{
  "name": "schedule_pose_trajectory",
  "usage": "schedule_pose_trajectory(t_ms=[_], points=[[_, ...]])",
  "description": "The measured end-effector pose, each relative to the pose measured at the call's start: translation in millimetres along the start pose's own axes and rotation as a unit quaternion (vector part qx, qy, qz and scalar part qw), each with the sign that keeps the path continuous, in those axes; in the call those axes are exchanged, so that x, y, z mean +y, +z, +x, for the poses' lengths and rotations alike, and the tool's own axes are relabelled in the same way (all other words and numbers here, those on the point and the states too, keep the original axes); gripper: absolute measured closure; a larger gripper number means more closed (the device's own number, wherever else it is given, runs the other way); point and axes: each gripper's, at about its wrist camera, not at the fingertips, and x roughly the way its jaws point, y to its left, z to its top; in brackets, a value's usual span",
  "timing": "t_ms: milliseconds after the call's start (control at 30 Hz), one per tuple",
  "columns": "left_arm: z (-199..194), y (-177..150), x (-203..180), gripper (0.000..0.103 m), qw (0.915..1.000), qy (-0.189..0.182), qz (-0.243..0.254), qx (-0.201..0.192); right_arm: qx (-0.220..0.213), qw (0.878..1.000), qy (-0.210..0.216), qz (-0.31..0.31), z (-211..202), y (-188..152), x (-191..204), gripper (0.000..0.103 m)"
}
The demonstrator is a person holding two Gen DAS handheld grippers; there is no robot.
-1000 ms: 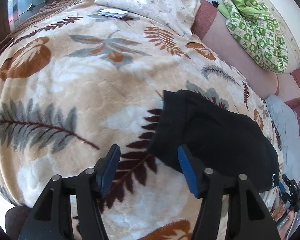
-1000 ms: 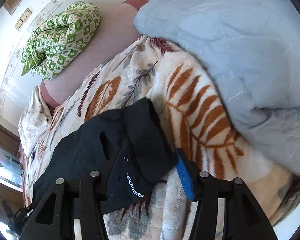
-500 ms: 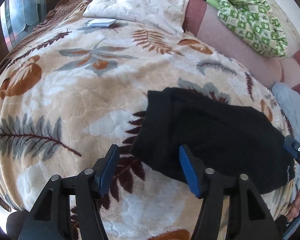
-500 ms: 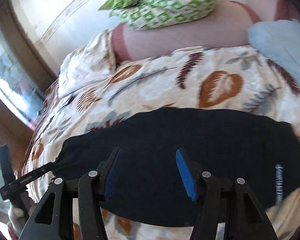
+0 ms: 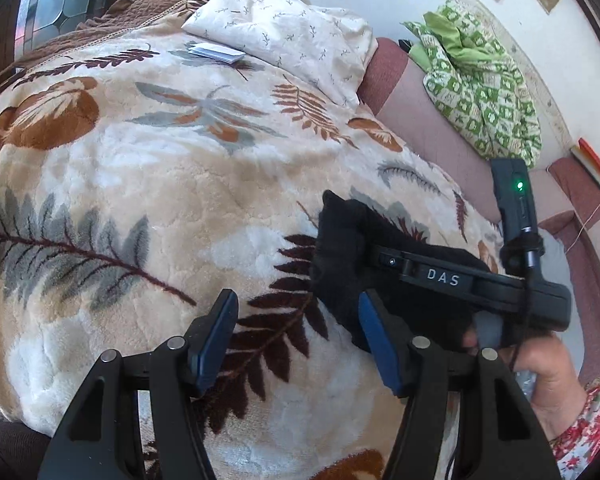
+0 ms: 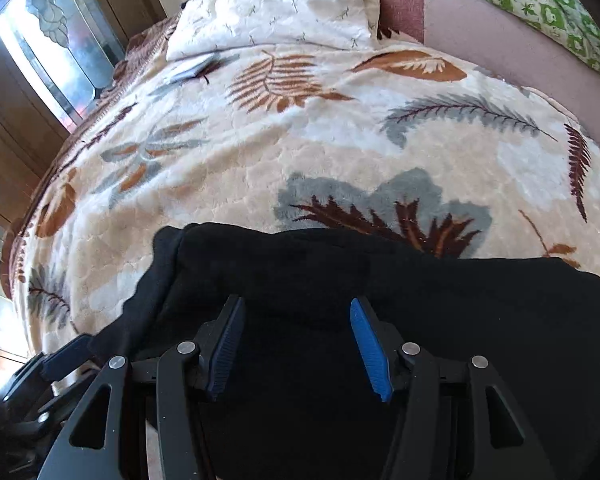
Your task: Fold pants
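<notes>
Behind right claw (image 5: 384, 260), pants (image 5: 340, 256) half-hidden

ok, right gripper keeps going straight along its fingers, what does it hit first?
Most likely the black pants: the right gripper points down at them, jaws open and empty, dark fabric filling the gap. The leaf-print blanket lies beyond. The gap above the fabric is unclear.

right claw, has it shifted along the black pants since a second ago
Yes. The right claw has swung from the logo end of the black pants to the opposite end, nearer the white pillow, and now appears beside the left claw.
</notes>
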Motion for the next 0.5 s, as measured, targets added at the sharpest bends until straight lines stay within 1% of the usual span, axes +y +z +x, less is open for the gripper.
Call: schedule_pose_trajectory(t_ms=[33,67,133,200,300,367,500], points=[[-3.0,2.2,3.8,0.041,0.9999,0.0,-0.008,-0.007,0.004,1.0,-0.004,0.005,5.8,2.0,-0.3,0.04],[-5.8,4.7,7.6,0.041,0.9998,0.001,-0.015,-0.015,-0.001,1.0,-0.008,0.009,7.0,4.2,-0.4,0.039],[-11.4,8.7,16.0,0.04,0.9991,0.007,-0.03,-0.028,0.008,1.0,-0.014,0.008,5.6,7.9,0.9,0.039],[-16.0,11.7,26.8,0.04,0.9977,0.018,-0.053,-0.04,0.01,1.0,-0.004,0.007,-3.2,10.9,0.7,0.039],[-21.9,15.1,42.1,0.04,0.9945,0.045,-0.079,-0.053,-0.011,1.0,0.012,0.003,-27.3,12.1,5.1,0.039],[-23.9,16.7,50.0,0.04,0.9929,0.048,-0.093,-0.056,-0.021,0.999,0.035,-0.025,-43.0,4.7,16.3,0.038],[-22.1,16.7,57.5,0.04,0.9917,0.053,-0.105,-0.053,-0.034,0.992,0.032,-0.116,-58.5,-22.9,52.4,0.038]])
